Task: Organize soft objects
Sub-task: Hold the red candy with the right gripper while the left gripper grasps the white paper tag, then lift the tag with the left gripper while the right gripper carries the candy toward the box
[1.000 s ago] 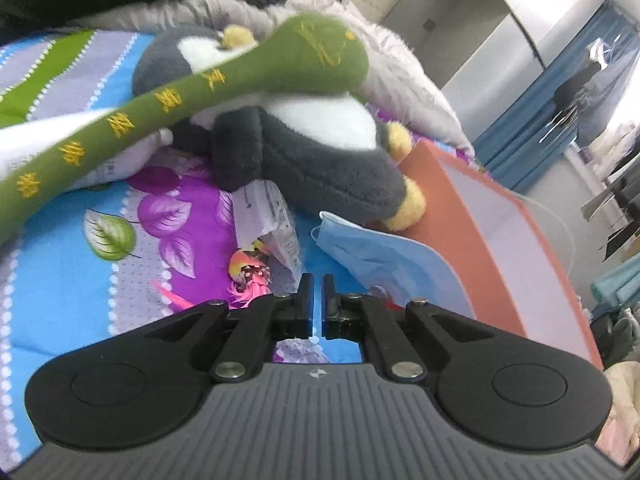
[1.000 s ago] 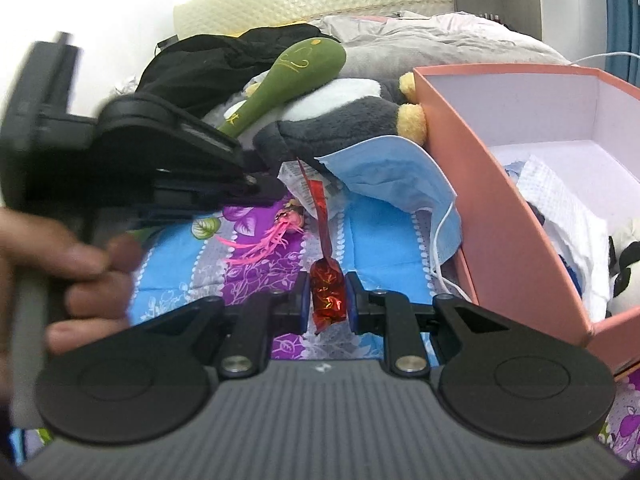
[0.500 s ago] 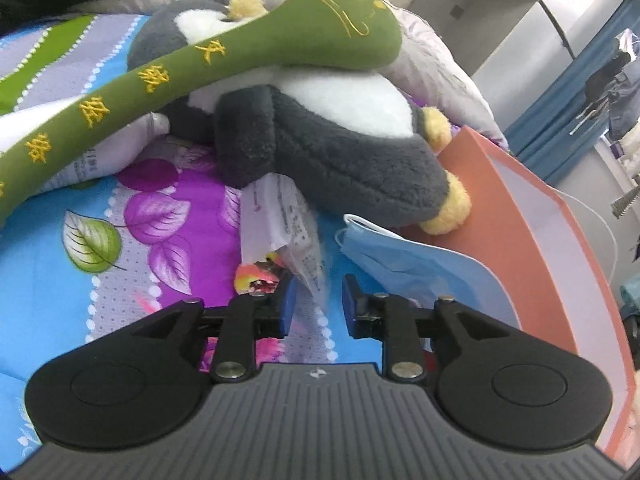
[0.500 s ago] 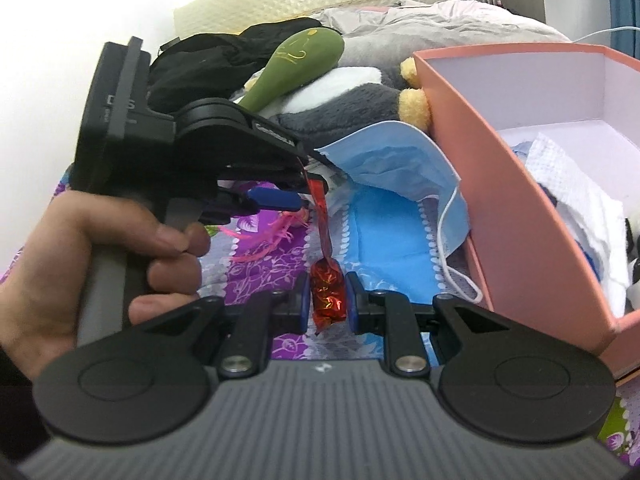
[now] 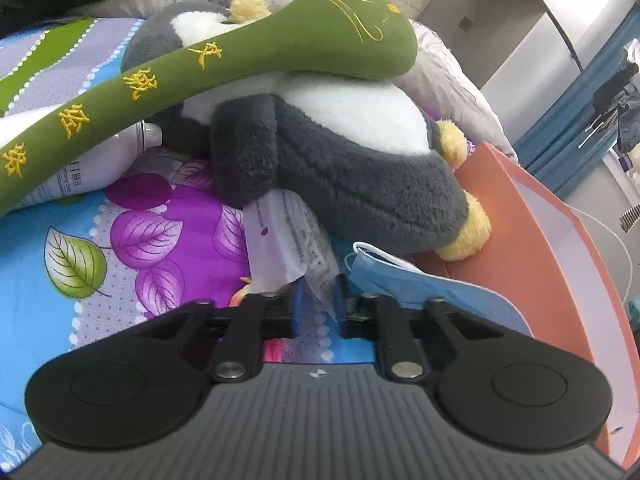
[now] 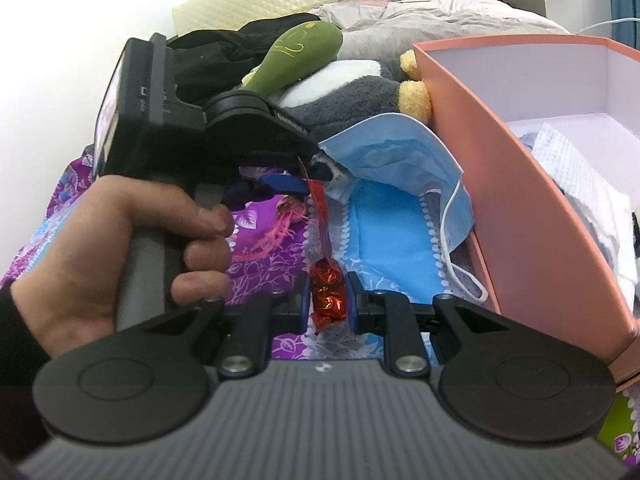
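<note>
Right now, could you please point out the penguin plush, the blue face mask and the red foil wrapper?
penguin plush (image 5: pixel 360 184): left wrist view, dark grey flank.
blue face mask (image 6: pixel 394 152): right wrist view, pleated middle.
red foil wrapper (image 6: pixel 329 294): right wrist view, crumpled end between pads.

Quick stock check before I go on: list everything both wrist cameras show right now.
penguin plush: 1, grey-white, on the bedspread
long plush: 1, green, across the penguin
face mask: 1, blue, against the box
box: 1, salmon, right, white cloth inside
plastic packet: 1, clear printed, between the closing left jaws
foil wrapper: 1, red, clamped
spray can: 1, white, under the long plush
left gripper: black
right gripper: black
hand: 1, on the left gripper's handle
</note>
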Action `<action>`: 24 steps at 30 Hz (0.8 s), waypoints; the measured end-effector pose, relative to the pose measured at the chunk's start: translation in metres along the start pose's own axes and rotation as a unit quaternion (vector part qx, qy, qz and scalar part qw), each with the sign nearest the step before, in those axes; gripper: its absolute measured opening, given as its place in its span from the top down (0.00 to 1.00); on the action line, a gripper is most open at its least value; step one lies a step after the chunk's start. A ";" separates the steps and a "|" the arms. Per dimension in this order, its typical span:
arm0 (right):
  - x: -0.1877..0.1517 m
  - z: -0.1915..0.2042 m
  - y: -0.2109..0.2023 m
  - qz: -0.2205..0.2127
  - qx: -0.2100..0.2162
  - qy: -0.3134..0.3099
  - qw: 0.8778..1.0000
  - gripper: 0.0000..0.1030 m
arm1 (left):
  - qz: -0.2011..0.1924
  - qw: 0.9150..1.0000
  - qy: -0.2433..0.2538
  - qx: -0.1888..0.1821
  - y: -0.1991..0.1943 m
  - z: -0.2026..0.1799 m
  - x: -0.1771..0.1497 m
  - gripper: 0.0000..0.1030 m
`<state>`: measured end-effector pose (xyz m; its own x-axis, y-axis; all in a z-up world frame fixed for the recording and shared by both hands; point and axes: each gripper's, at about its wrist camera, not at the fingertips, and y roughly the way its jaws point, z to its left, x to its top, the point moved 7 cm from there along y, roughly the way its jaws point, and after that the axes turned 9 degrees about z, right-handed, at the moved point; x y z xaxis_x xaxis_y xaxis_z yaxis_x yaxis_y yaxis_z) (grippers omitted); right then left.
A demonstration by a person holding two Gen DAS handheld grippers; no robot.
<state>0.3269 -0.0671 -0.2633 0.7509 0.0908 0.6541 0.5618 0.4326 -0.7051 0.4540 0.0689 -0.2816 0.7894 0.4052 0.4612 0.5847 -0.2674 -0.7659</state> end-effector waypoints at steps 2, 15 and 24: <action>0.000 0.000 -0.001 0.000 -0.002 0.001 1.000 0.79 | -0.002 1.000 0.007 -0.002 -0.003 -0.001 -0.002 0.90; 0.002 0.006 -0.032 -0.010 -0.013 -0.007 1.000 0.79 | -0.016 0.998 0.059 -0.009 -0.073 -0.021 -0.031 0.92; -0.005 0.018 -0.073 -0.018 -0.019 -0.019 0.999 0.79 | -0.020 0.995 0.093 -0.015 -0.141 -0.035 -0.064 0.92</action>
<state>0.2758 -0.0833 -0.2099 0.7160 0.1102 0.6893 0.6023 0.4017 -0.6899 0.3279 0.0500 -0.1871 0.7846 0.2486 0.5680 0.6196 -0.2814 -0.7327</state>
